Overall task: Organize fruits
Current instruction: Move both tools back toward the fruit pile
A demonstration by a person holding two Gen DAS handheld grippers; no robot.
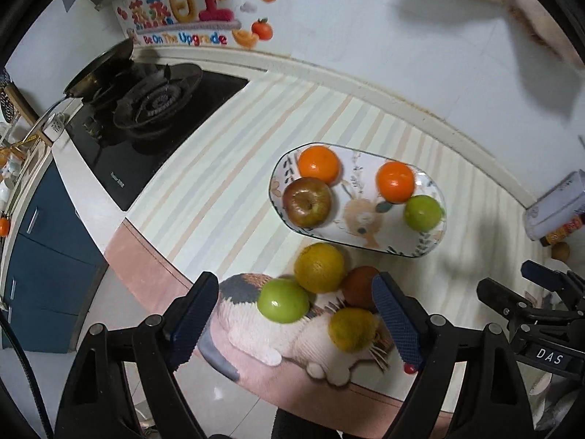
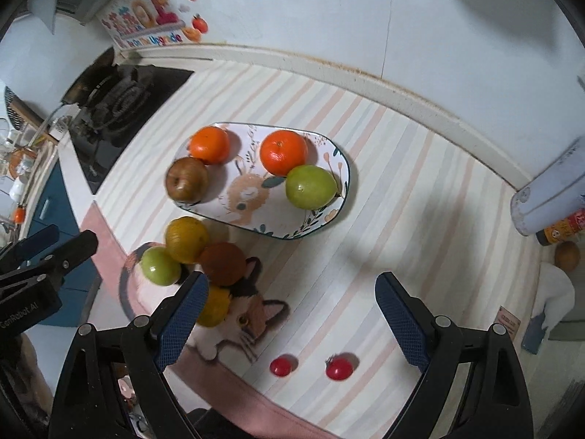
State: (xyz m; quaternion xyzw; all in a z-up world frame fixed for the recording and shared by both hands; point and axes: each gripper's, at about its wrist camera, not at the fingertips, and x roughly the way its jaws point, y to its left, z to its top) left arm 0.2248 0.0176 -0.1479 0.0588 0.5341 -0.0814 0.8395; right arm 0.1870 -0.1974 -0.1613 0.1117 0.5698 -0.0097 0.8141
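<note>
Kitchen counter with striped mat; stove at far left; oval plate mid-mat already loaded with two oranges, a brown apple and a green apple; loose cluster near the front edge: green fruit, two yellow ones, one brown fruit, all touching; two small tomatoes lie apart, seen only from the right wrist; left gripper is spread wide, nothing held, cluster framed between its fingers; right gripper likewise spread and empty, hovering over bare mat; risks judged: closing on the packed cluster may catch two fruits or nudge neighbours into rolling off the near edge; round skins may slip from the pads; plate space is tight, so an added fruit could dislodge those near the rim
</note>
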